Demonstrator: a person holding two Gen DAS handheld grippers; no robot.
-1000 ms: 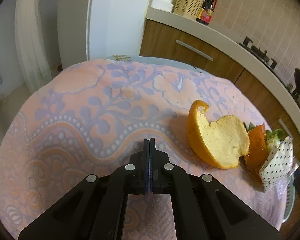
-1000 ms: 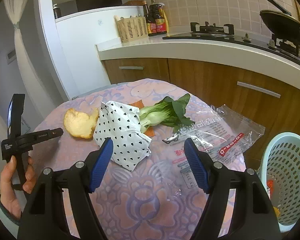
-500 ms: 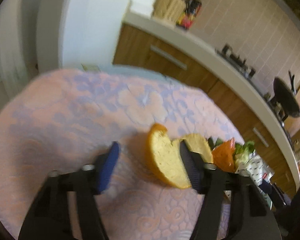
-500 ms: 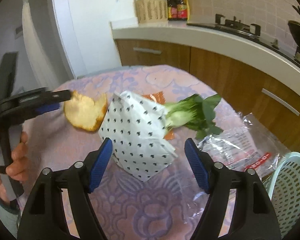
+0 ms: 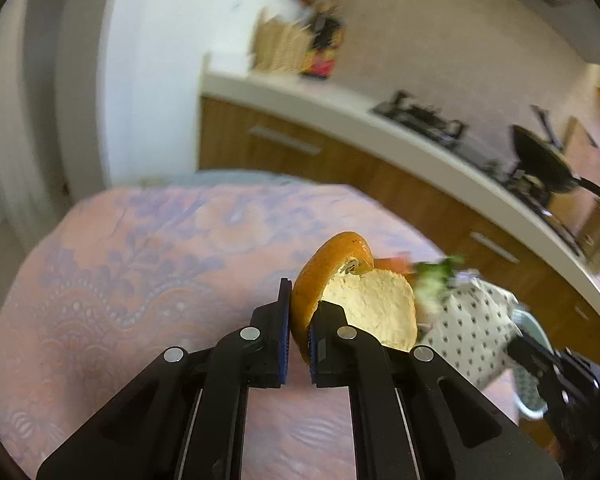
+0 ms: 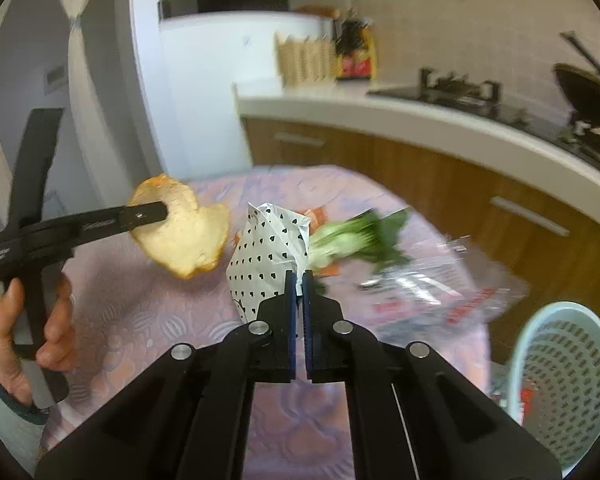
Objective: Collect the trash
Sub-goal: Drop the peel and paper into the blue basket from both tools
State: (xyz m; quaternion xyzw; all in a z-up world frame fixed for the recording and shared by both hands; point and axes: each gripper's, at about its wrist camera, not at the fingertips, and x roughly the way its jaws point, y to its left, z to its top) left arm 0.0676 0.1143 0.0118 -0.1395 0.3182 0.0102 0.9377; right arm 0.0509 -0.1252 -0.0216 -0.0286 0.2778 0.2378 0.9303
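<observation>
Left wrist view: the left gripper (image 5: pixel 298 322) jaws are clamping the orange peel (image 5: pixel 352 304), lifting it off the worktop (image 5: pixel 140 264). The right gripper (image 6: pixel 299 288) jaws are pinching the dotted paper bag (image 6: pixel 266 252). Next, both are needing carrying to the basket (image 6: pixel 564 384).

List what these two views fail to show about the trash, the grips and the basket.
- Basket contents: right wrist view, rim and frame edge cut it off.
- Orange wrapper: mostly behind the dotted paper bag.
- Printing on the clear plastic bag: motion-blurred.
- Right gripper contact on the bag: fingers cover it.
- Orange peel lower edge in the left gripper: behind the fingers.
</observation>
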